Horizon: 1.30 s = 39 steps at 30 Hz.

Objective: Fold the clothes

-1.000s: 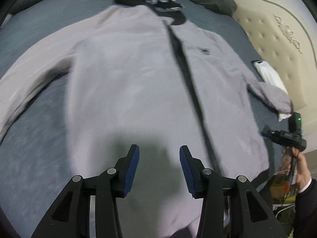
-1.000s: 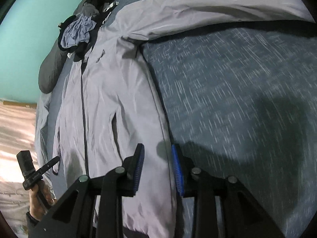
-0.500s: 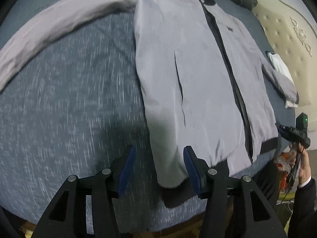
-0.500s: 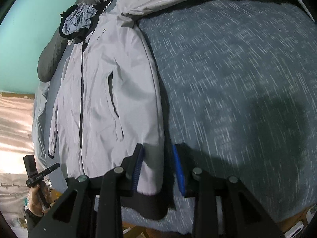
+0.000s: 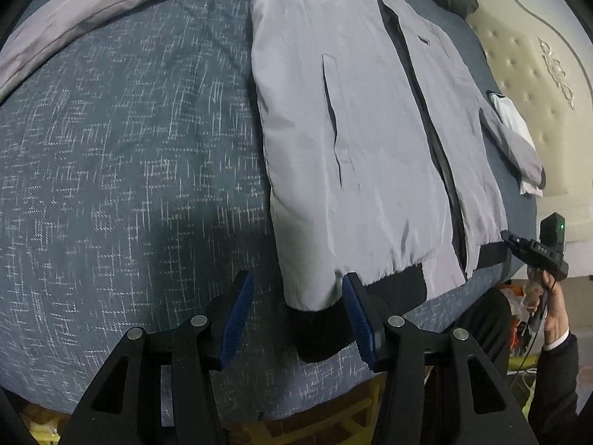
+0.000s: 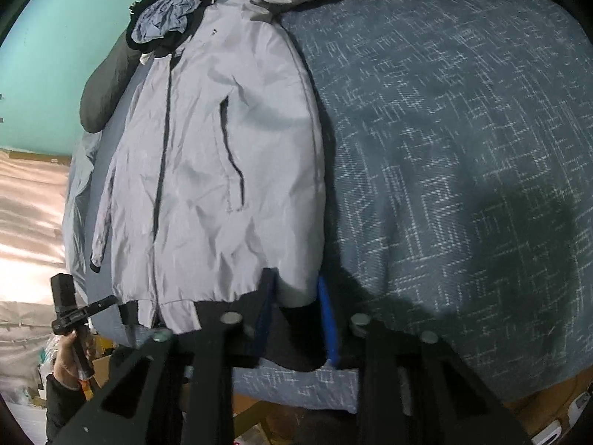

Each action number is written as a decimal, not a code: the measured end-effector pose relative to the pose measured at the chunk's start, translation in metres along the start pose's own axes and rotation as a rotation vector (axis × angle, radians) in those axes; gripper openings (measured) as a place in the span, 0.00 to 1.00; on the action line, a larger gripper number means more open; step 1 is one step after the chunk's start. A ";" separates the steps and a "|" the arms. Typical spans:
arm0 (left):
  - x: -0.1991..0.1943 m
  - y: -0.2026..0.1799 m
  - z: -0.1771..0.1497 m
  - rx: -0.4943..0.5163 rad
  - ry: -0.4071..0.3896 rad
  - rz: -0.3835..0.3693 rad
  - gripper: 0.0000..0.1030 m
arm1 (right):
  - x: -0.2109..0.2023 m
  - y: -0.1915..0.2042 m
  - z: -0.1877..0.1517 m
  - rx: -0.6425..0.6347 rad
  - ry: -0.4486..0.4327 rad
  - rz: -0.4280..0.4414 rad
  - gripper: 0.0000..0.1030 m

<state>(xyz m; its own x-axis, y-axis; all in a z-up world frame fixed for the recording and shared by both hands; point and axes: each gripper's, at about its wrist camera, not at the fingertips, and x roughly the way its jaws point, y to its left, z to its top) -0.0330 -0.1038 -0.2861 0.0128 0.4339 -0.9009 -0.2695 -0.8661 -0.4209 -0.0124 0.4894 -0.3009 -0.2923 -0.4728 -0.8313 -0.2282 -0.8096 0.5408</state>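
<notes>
At the near edge of the bed, the left gripper (image 5: 296,278) straddles a bottom corner of the grey jacket (image 5: 352,129). Its jaws stand apart and are closing. One blue pad is right against the cloth's edge, while the other is still over bare bed cover (image 5: 129,185), so nothing is pinched yet. The corner, with its black hem band (image 5: 400,282), lies between them. That looks like the reason for this spot: the hem is a firm edge to lift from.

In the right wrist view, the right gripper (image 6: 294,276) is much narrower and also closing. The grey corner and dark hem (image 6: 296,345) fill the gap between its fingers. The pads seem to be on the cloth on both sides, so I judge this to be a grip just being taken.

Beyond the jaws, the jacket (image 6: 222,167) lies face up and zipped, flat on the speckled blue bed cover (image 6: 463,148). Its collar is at the far end and its hem is towards the person. One sleeve (image 5: 111,0) stretches out sideways across the bed. The other lies alongside the body, near the padded headboard (image 5: 537,74).

Past the collar sits a crumpled pile of other clothes (image 6: 163,22), presumably waiting their turn. With the jacket spread flat and gripped by its hem, the likely step is the first fold, though I cannot tell in which direction.
</notes>
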 end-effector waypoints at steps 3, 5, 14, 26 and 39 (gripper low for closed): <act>0.001 -0.001 -0.001 0.009 0.003 -0.021 0.21 | -0.002 0.006 0.000 -0.017 -0.004 -0.004 0.13; 0.000 -0.005 -0.002 0.031 -0.002 -0.014 0.18 | -0.005 0.009 0.000 -0.025 -0.003 -0.010 0.12; -0.011 -0.011 0.000 0.083 0.000 0.019 0.13 | -0.013 0.019 -0.003 -0.058 0.014 -0.055 0.11; -0.021 0.003 0.017 0.017 -0.038 0.025 0.19 | -0.020 0.005 0.007 -0.004 0.018 -0.057 0.17; -0.070 0.005 0.050 -0.002 -0.208 0.007 0.31 | -0.155 -0.068 0.082 0.080 -0.434 -0.045 0.32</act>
<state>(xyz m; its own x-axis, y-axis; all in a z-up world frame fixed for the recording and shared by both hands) -0.0838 -0.1261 -0.2198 -0.1882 0.4693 -0.8627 -0.2671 -0.8698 -0.4149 -0.0280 0.6462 -0.1985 -0.6397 -0.2341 -0.7321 -0.3158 -0.7884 0.5279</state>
